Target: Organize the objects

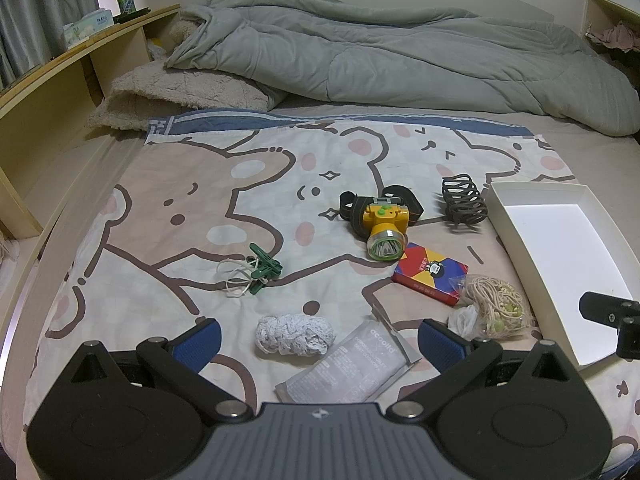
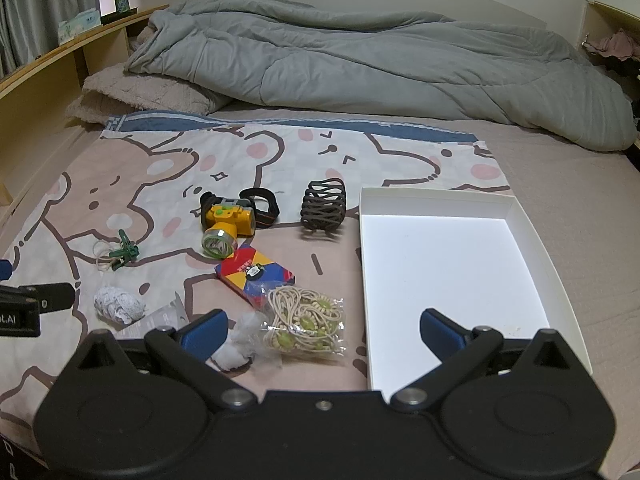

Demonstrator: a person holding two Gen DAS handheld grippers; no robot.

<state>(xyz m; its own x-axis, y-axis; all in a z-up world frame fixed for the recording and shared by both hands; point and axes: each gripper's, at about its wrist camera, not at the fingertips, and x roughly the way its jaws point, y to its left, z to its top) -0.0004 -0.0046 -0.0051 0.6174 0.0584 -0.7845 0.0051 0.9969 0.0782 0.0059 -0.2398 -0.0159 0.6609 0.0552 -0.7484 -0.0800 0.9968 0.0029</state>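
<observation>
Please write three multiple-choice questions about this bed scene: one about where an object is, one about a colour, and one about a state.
1. Where does the card box lie?
A. inside the white tray
B. on the cartoon blanket, between the headlamp and the bag of cords
C. on the wooden shelf

2. What colour is the headlamp body?
A. yellow
B. blue
C. white

3. How is the white tray now?
A. full of objects
B. turned upside down
C. holding none of the objects

Answers:
1 B: it rests on the blanket, the headlamp behind it, the bag of cords in front.
2 A: its housing is yellow, with a green ring around the lens.
3 C: its floor is bare, and the left gripper and right gripper are both open.
</observation>
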